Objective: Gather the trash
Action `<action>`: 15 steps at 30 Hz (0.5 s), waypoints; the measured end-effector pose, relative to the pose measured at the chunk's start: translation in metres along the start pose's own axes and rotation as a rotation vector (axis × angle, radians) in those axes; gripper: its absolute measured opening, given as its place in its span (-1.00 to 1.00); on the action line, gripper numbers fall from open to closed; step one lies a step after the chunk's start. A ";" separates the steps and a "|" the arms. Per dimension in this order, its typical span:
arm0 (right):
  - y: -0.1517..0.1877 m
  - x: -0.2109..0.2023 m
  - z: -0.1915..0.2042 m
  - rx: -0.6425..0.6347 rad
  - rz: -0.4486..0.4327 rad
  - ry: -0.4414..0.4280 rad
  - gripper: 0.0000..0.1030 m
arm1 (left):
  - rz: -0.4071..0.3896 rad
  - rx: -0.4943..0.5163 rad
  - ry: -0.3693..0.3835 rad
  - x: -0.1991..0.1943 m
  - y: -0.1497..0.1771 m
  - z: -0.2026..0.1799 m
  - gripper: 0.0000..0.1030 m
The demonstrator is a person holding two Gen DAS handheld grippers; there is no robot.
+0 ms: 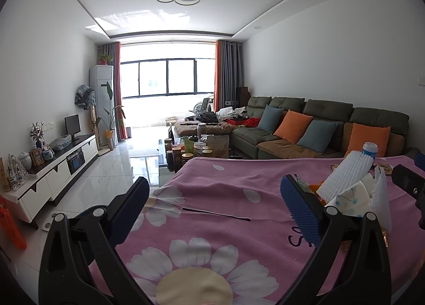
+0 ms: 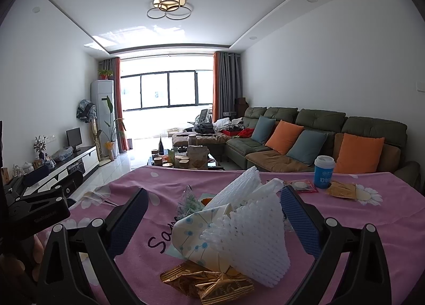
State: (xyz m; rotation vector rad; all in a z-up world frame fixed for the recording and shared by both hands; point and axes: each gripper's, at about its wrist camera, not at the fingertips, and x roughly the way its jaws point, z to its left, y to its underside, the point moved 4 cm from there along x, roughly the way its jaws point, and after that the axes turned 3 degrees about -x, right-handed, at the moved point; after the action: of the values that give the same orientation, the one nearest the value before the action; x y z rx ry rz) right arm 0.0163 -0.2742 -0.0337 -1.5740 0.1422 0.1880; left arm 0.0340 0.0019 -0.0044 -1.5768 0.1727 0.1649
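Note:
A pink flowered cloth (image 1: 212,238) covers the table. In the right wrist view a heap of trash lies between the fingers of my open right gripper (image 2: 214,194): white foam nets (image 2: 255,238), a crushed paper cup with blue dots (image 2: 190,236), gold wrappers (image 2: 209,282) and a clear printed wrapper (image 2: 188,202). Nothing is gripped. A blue cup (image 2: 323,172) stands upright further back on the right, with flat wrappers (image 2: 341,189) beside it. My left gripper (image 1: 213,188) is open over bare cloth, left of the foam nets (image 1: 345,174). A thin black stick (image 1: 216,214) lies ahead of it.
A sofa (image 2: 318,129) with orange and blue cushions runs behind the table on the right. A low glass table (image 1: 186,151) crowded with jars stands beyond the far edge. Tiled floor (image 1: 106,172) and a white TV cabinet (image 1: 61,169) lie to the left.

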 end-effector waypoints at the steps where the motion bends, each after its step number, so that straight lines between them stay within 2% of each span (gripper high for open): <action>1: 0.000 0.000 0.000 -0.001 -0.001 0.001 0.87 | 0.000 0.000 0.000 0.000 -0.001 0.000 0.89; 15: 0.001 0.002 -0.001 0.003 0.002 0.002 0.87 | -0.005 -0.002 0.007 -0.002 -0.002 -0.003 0.89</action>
State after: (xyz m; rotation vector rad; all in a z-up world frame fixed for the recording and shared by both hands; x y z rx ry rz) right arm 0.0181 -0.2756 -0.0349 -1.5709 0.1457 0.1871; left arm 0.0322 -0.0013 -0.0019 -1.5803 0.1739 0.1552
